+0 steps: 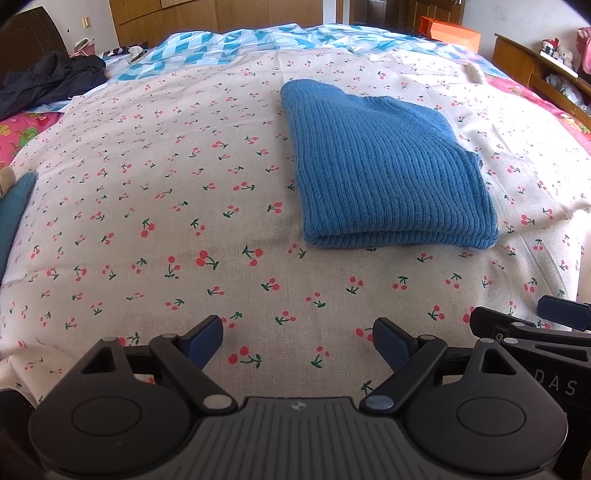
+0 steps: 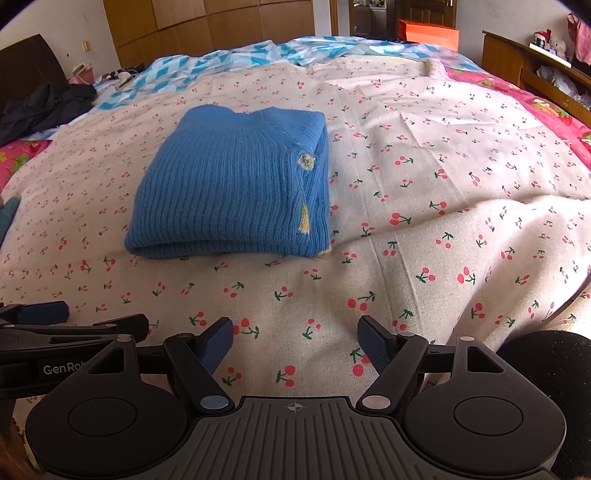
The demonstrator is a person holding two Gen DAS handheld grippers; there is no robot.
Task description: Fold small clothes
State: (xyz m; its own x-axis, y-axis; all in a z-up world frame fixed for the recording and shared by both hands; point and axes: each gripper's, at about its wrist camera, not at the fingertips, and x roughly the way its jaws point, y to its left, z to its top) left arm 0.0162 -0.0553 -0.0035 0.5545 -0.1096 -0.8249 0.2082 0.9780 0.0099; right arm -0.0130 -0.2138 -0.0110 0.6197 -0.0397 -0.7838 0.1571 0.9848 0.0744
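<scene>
On the cherry-print sheet sits my folded blue sweater; left gripper and right gripper both hang released, well apart from it.

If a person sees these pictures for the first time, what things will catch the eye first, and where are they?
First comes the blue ribbed sweater, folded into a neat block and lying in the middle of the cherry-print sheet on the bed. Next are the two grippers at the near edge: the left gripper and the right gripper both stand open and empty, short of the sweater. Far back, an orange box stands out beyond the bed.
</scene>
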